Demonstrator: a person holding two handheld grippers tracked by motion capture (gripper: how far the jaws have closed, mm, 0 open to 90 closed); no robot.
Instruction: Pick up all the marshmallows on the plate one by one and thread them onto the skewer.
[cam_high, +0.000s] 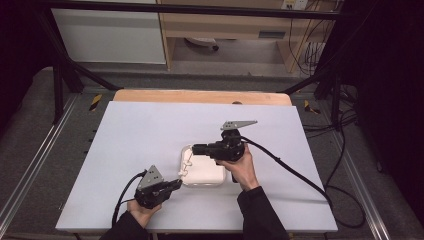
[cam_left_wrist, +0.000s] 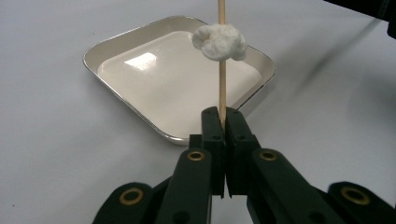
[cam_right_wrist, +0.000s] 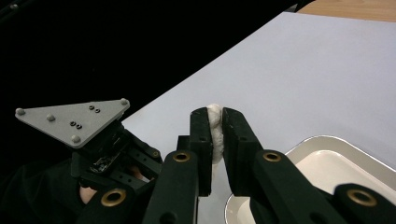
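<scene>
**Tongs shut on a skewer and a white lump over the tray**

Left tongs (cam_left_wrist: 223, 122) are fully closed on the lower end of a thin wooden skewer (cam_left_wrist: 222, 88), which stands up straight from between the two black jaws in the left gripper view. A white, soft, marshmallow-like lump (cam_left_wrist: 219, 42) is threaded on that skewer well above the jaws. Behind the lump lies a shallow white tray (cam_left_wrist: 116, 44) with a raised rim and rounded corners, its glossy floor catching a patch of light.

Right tongs (cam_right_wrist: 214, 128) are nearly closed and pinch a second white soft piece (cam_right_wrist: 216, 135) between the pads; the piece fills the narrow gap and pokes out a little at the jaw tips. Below these jaws, at the lower right of the right gripper view, a corner of the tray (cam_right_wrist: 327, 144) shows.

From the high view, the left tongs (cam_high: 176, 183) sit just off the tray's near left corner, held by the person's left hand (cam_high: 142, 207) close to the near edge of the desk (cam_high: 140, 130). The right tongs (cam_high: 196, 148) reach over the far side of the tray (cam_high: 210, 176), held by the right hand (cam_high: 242, 167). The tray rests near the middle of the pale desk, somewhat toward the near edge. A black cable (cam_high: 295, 172) trails from the right tongs toward the desk's right edge.
</scene>
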